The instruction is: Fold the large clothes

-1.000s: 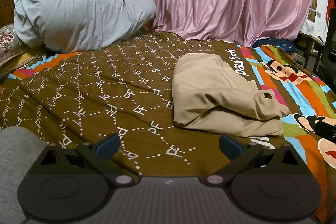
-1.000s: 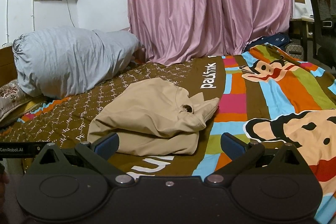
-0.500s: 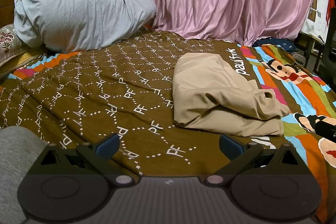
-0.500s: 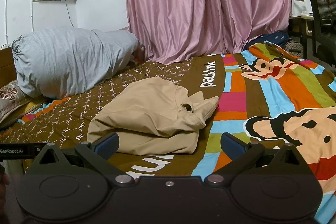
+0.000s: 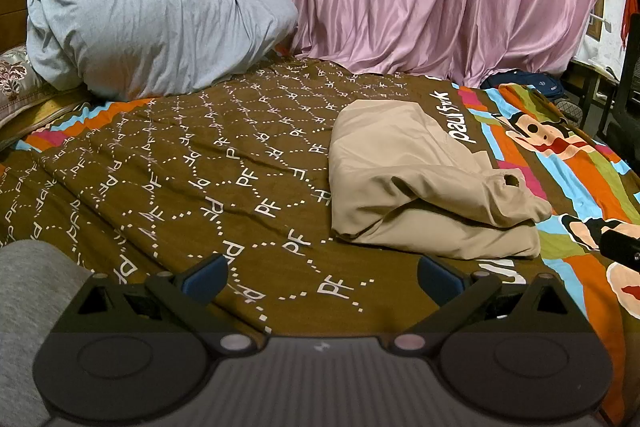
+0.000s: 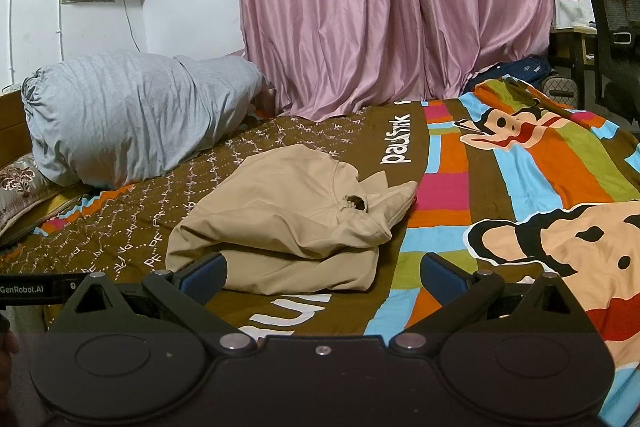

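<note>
Nothing much is shifting since a second ago: the tan garment (image 6: pixel 280 223) is still lying bundled mid-bed, its long axis running from lower left to right of centre in my right view. It is sitting just ahead of my right gripper (image 6: pixel 322 273), whose fingers are spread with nothing between them. My left gripper (image 5: pixel 322 273), likewise gaping and empty, is hanging farther off, with the garment at centre right of its frame.

Beige garment (image 5: pixel 416 179), plain tan cloth, folded into a thick uneven bundle with a creased sleeve end draped across the top and its cuff opening showing, lying flat on the bed (image 5: pixel 224 163) where the brown patterned cover meets the coloured stripes.
</note>
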Demonstrator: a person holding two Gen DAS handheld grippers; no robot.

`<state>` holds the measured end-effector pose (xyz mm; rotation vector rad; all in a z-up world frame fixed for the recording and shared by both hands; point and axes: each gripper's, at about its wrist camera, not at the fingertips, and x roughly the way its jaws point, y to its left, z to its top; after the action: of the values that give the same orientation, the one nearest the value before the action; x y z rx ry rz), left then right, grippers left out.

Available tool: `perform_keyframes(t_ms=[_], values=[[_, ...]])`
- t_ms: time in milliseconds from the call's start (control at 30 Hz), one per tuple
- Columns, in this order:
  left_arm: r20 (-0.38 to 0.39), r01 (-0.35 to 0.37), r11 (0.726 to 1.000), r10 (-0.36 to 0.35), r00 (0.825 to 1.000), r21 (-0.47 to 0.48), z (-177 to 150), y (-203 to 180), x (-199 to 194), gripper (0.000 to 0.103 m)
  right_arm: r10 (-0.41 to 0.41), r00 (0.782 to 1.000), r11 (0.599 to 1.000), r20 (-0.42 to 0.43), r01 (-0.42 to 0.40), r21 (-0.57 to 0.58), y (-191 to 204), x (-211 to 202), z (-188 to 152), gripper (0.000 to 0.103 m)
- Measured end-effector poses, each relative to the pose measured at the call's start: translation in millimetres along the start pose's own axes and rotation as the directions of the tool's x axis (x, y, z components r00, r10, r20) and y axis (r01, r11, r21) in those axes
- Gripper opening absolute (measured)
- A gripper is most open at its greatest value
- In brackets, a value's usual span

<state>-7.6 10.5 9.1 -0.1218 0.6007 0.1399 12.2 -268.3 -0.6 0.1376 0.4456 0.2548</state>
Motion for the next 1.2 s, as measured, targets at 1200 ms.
perform_keyframes(t_ms=[1200], values=[[-0.037, -0.008, 0.999, 0.009, 0.999, 0.035, -4.7, -0.7, 5.9, 0.102, -0.002, 1.0, 1.0, -0.006, 0.002, 0.012, 1.5, 2.1, -2.7, 0.102]])
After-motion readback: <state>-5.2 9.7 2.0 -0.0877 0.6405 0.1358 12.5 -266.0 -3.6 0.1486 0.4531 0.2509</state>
